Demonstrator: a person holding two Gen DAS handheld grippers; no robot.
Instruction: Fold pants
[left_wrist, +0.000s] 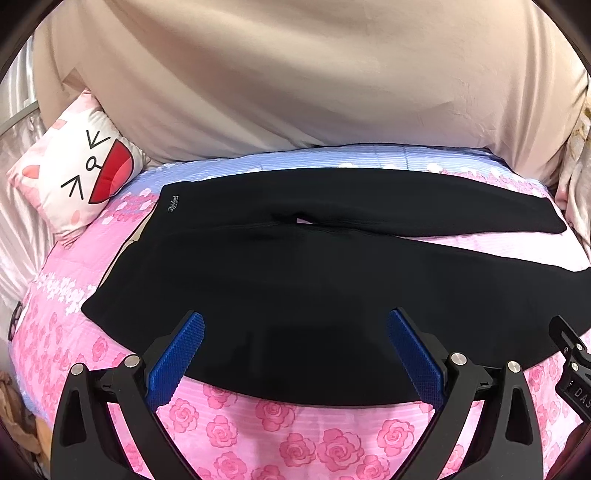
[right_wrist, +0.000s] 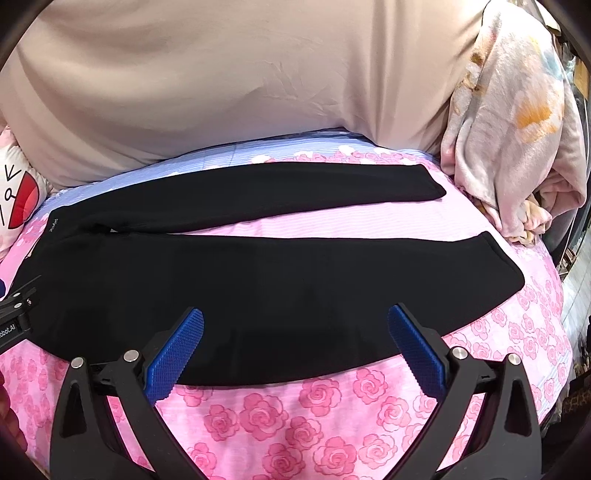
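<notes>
Black pants (left_wrist: 295, 266) lie flat across a pink rose-print bed cover (left_wrist: 273, 432), waist at the left, both legs spread apart toward the right. In the right wrist view the same pants (right_wrist: 258, 273) show their two leg ends at the right. My left gripper (left_wrist: 295, 321) hovers open over the near edge of the waist part, blue pads (left_wrist: 177, 358) wide apart with nothing between them. My right gripper (right_wrist: 295, 317) is open too, above the near leg's edge. Each view catches the other gripper's body at its edge.
A large beige quilt (left_wrist: 295, 81) is heaped along the far side of the bed. A white cushion with a cartoon face (left_wrist: 77, 166) sits at the far left. A crumpled pale floral blanket (right_wrist: 513, 122) lies at the far right, near the leg ends.
</notes>
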